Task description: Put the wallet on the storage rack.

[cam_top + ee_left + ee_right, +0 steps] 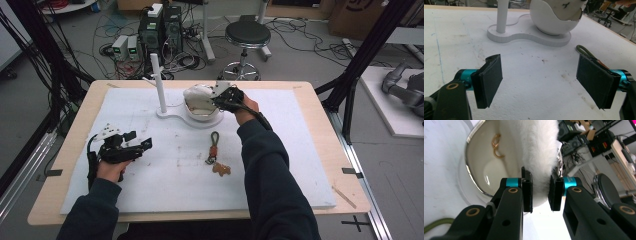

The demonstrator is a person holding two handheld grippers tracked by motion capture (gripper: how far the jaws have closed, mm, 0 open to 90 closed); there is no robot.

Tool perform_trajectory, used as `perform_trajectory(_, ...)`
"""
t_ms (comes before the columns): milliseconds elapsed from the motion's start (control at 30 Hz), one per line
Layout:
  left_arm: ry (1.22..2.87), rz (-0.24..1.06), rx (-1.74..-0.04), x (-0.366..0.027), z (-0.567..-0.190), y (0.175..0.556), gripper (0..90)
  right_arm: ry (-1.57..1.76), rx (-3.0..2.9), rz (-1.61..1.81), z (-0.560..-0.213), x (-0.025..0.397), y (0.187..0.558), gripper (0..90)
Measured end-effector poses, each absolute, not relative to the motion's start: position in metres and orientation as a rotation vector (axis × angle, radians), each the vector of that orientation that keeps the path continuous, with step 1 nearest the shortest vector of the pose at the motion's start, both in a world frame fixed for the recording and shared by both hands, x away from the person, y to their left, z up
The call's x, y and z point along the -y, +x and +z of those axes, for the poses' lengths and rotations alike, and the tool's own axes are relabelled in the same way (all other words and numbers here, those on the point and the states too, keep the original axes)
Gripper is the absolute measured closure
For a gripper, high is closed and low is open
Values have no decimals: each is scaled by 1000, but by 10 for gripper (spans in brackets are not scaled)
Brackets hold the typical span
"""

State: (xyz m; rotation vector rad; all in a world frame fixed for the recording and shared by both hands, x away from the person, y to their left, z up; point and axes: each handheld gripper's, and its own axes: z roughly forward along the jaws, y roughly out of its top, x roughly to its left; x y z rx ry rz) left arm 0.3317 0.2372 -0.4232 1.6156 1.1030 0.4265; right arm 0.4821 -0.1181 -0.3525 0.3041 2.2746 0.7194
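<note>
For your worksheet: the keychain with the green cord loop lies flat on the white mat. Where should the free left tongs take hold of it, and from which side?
Probably the green cord loop, from above. It is the keychain's thickest, softest part, lying flat with bare mat on both sides. The left tongs are open and could straddle the loop across its width.

Light: even, bright — shadows: soft — focus: near fur blurred

The high view looks forward and down over the whole table (320, 150) from the person's edge; the left gripper view sits low near the table's left edge, facing the white bowl (554, 20) on its stand; the right gripper view presses close against that same bowl (481, 167) near the far edge
</note>
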Motion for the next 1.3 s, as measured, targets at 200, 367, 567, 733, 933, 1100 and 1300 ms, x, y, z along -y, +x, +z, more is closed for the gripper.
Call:
perform_trajectory(200, 1611, 426, -1105, -238, -423, 332, 208, 366, -2348, 772, -356, 120, 483, 695)
perform_trajectory(367, 1606, 434, -1103, -238, -422, 331, 208, 536, -2280, 927, -346, 142, 467, 494)
perform_trajectory(567, 1593, 451, -1089, -240, -420, 330, 208, 786, -2265, 1041, -329, 185, 443, 368)
perform_trajectory(733, 1581, 490, -1065, -242, -415, 329, 161, 853, -2228, 1100, -331, 213, 414, 301)
perform_trajectory(933, 1590, 514, -1030, -244, -413, 328, 157, 928, -2183, 1117, -355, 249, 377, 288)
perform_trajectory(1100, 1594, 515, -1028, -243, -413, 326, 162, 1048, -2212, 1145, -381, 266, 359, 281)
perform_trajectory(1300, 1611, 515, -1030, -241, -414, 324, 163, 1043, -2261, 1117, -391, 262, 354, 308)
